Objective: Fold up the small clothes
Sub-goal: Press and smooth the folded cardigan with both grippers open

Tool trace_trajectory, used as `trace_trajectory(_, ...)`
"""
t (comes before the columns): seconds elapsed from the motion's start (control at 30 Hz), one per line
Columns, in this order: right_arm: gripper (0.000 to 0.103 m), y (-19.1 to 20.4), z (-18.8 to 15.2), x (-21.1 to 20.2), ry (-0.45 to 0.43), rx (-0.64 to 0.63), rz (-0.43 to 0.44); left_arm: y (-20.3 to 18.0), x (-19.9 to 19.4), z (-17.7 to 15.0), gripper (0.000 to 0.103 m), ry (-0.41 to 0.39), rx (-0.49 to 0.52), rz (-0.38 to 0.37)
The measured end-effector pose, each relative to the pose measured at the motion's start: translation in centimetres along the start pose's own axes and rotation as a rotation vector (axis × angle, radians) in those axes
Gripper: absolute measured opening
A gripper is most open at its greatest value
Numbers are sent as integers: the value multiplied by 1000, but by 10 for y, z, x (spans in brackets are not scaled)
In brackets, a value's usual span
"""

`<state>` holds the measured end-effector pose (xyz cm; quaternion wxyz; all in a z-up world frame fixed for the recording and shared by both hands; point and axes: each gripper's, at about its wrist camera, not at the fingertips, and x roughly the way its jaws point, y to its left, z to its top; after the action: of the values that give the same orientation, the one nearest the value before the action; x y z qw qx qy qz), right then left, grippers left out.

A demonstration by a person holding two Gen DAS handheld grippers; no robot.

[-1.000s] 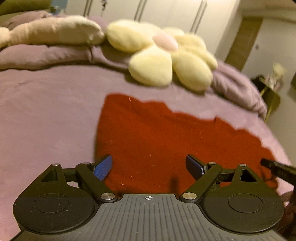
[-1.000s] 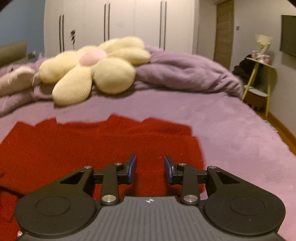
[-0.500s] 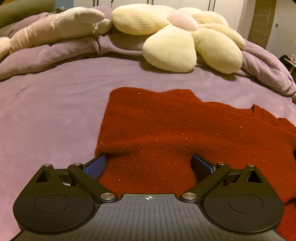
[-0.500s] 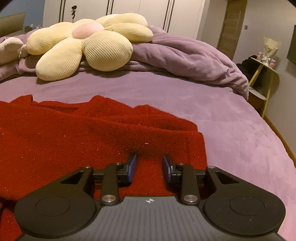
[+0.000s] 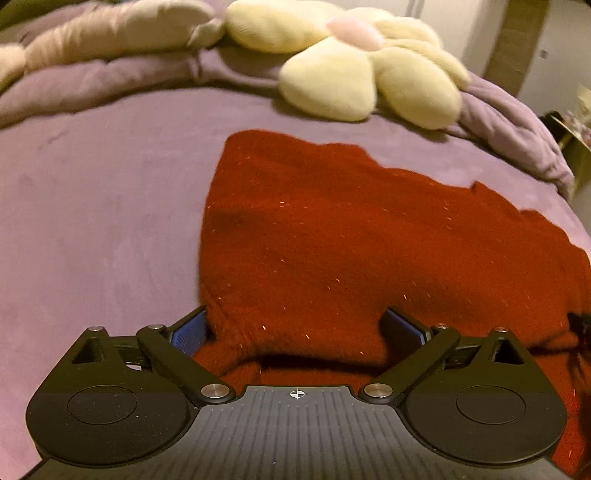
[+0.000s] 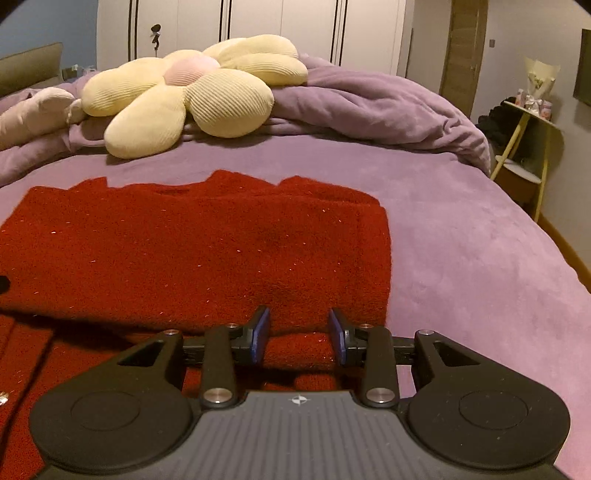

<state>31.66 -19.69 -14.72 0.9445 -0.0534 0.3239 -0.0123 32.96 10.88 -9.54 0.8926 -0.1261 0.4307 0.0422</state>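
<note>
A red knitted garment (image 5: 362, 236) lies spread on the purple bed; it also shows in the right wrist view (image 6: 192, 251). My left gripper (image 5: 295, 328) is open wide at the garment's near left corner, with a raised fold of red cloth between its blue pads. My right gripper (image 6: 298, 332) is open at the garment's near right corner, with its near fold between the jaws. Whether either gripper touches the cloth I cannot tell.
A cream flower-shaped pillow (image 6: 192, 92) and a bunched purple duvet (image 6: 376, 107) lie at the far end of the bed (image 6: 461, 229). A small yellow side table (image 6: 528, 147) stands off the bed's right side. White wardrobe doors (image 6: 280, 26) are behind.
Both grippers have moved forward and down onto the garment's near edge. The right gripper's jaws have opened wider. Red cloth now bulges between the left gripper's pads.
</note>
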Motion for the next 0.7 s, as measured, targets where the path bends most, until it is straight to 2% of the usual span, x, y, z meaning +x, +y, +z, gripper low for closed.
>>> trace_trajectory(0.13, 33, 2, 4, 11, 5, -22, -16, -1, 8, 3, 103, 15, 18, 22)
trace_trajectory(0.3, 36, 4, 9, 7, 41, -21, -14, -2, -5, 1, 103, 30, -6, 31)
trace_trajectory(0.4, 46, -2, 12, 1, 83, 5, 21, -4, -18, 2, 103, 21, 2, 35)
trace_trajectory(0.43, 53, -4, 11, 0, 97, 8, 32, -5, -22, 2, 103, 15, 5, 30)
trace_trajectory(0.53, 54, -4, 15, -7, 112, 1, 39, -10, -34, 7, 103, -22, 21, 1)
trace_trajectory(0.7, 50, -3, 35, -26, 1, 100, 34, -18, -38, 23, 103, -86, 56, 8)
